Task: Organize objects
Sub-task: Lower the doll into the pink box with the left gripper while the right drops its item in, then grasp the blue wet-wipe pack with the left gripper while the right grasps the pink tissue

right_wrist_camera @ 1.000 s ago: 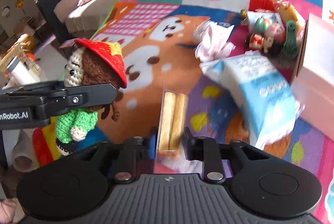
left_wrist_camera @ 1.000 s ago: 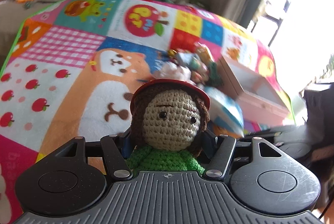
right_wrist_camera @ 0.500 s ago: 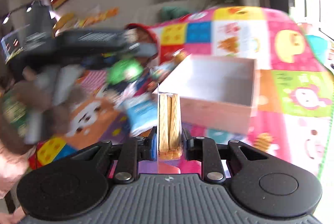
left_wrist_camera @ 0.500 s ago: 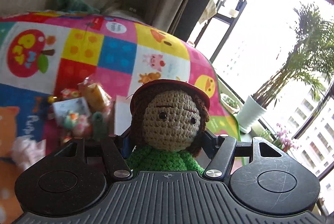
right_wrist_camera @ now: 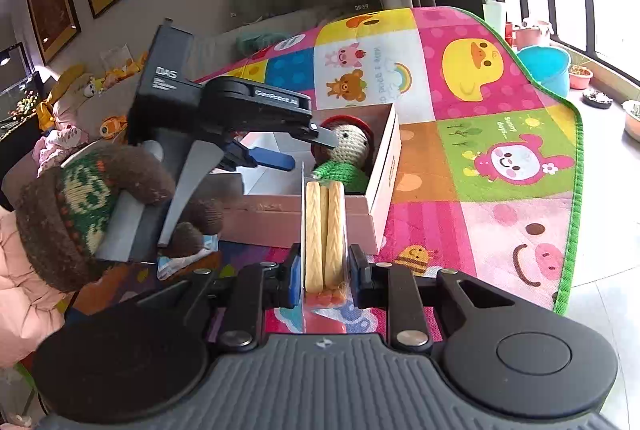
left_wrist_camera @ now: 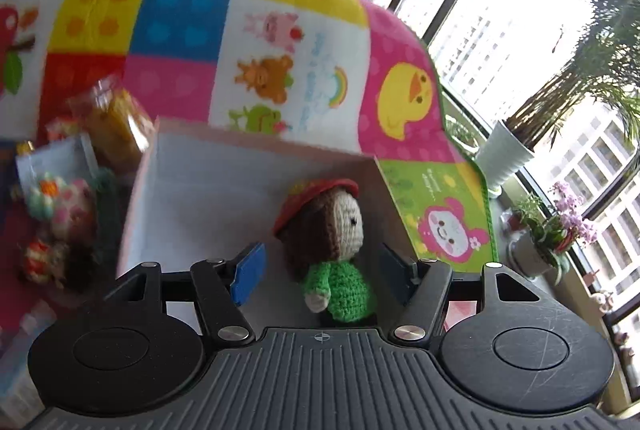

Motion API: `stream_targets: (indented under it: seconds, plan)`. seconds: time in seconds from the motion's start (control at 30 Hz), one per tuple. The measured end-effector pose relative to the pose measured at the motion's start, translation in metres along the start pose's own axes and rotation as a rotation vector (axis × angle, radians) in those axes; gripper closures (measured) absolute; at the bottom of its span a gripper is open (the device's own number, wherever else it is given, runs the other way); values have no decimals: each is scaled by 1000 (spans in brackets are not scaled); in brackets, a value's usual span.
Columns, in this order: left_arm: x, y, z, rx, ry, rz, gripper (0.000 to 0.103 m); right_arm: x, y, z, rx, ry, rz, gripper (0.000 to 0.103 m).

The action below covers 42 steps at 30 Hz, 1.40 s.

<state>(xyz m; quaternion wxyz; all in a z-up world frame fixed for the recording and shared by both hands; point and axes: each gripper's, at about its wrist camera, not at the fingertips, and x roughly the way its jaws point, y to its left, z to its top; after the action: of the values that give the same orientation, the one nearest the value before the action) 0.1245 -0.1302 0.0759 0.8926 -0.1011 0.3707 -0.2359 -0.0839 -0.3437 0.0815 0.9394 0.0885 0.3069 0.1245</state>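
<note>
R gripper (right_wrist_camera: 324,272) pinches a clear biscuit pack (right_wrist_camera: 325,230), long axis running fwd along the fingers, box (right_wrist_camera: 384,173) straight ahead & just beyond. L gripper (left_wrist_camera: 320,264) jaws spread, clear of the crochet doll (left_wrist_camera: 328,242), which sits upright in the box's far-right corner. R hand probably drops next.

Left wrist: close above the box (left_wrist_camera: 256,157), facing down into it.
Right wrist: farther back, facing the same box (right_wrist_camera: 384,165).
Shared: box, doll (left_wrist_camera: 332,242).
</note>
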Motion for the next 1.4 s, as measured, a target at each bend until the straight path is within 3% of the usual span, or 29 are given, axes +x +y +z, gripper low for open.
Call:
stream_targets:
  seconds: [0.13, 0.27, 0.43, 0.5, 0.53, 0.57, 0.7, 0.8, 0.87, 1.0, 1.1, 1.3, 1.33, 1.4]
  plan:
    - [-77, 16, 1, 50, -220, -31, 35, 12, 9, 20, 5, -38, 8, 81]
    - [-132, 46, -14, 50, -317, 33, 35, 44, 20, 59, 32, -31, 60, 81]
    - [-161, 91, -42, -8, -260, 130, 35, 110, 39, 102, 88, 16, 110, 80]
    - [-166, 112, -54, -49, -225, 154, 35, 131, 46, 108, 91, 15, 90, 71]
    - [-168, 124, -61, -81, -202, 158, 35, 139, 49, 110, 86, 13, 61, 59]
    - [-169, 133, -68, -121, -176, 151, 35, 141, 51, 108, 80, 7, 40, 53]
    - [-167, 149, -95, -290, -72, 38, 35, 130, 59, 92, 22, 4, 42, 49]
    - [-151, 144, -99, -400, -21, -51, 35, 108, 65, 71, -50, -10, 38, 41]
    - [-142, 139, -96, -434, -13, -72, 35, 90, 69, 53, -94, -22, 33, 33]
    - [-113, 136, -86, -459, -14, 0, 35, 65, 74, 17, -162, -31, 21, 30]
    - [-93, 133, -81, -482, -5, 17, 35, 55, 70, -4, -141, -15, 17, 23]
    - [-72, 113, -73, -323, -44, 132, 31, 61, 55, -29, -81, 43, 9, 22]
    - [-71, 112, -73, -298, -31, 144, 36, 62, 54, -31, -75, 46, 5, 22]
    - [-69, 112, -79, -236, 10, 137, 35, 62, 51, -33, -61, 51, 9, 22]
